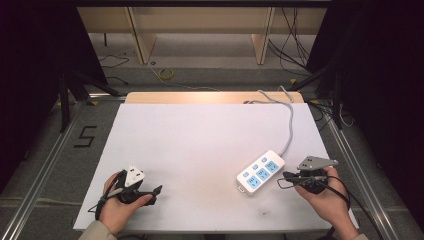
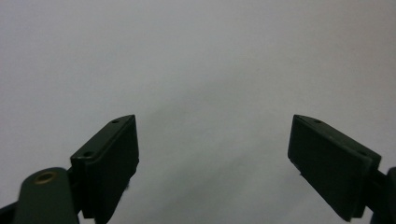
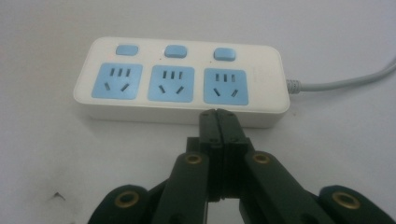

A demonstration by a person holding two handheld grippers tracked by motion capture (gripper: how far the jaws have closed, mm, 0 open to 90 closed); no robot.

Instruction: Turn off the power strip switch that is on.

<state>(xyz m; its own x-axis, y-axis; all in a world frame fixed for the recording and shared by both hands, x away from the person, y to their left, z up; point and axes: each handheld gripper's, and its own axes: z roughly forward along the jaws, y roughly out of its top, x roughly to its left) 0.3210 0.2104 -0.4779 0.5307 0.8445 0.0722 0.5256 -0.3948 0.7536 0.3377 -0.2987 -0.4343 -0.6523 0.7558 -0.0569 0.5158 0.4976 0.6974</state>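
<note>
White tabletop (image 1: 200, 150), bare across the middle, faint dark smudge (image 1: 263, 214) near its front edge. Wooden strip (image 1: 200, 97) along the far edge. Floor left of the table has a black "5" marking (image 1: 85, 136). Yellow cable coil (image 1: 166, 74) on the floor beyond the far edge, wooden shelving legs (image 1: 141, 35) behind it. Dark cables (image 1: 292, 40) hang far right.

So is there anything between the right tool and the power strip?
Nothing visible. The right tool, jaws shut, points straight at the power strip's near side, with bare table around it.
</note>
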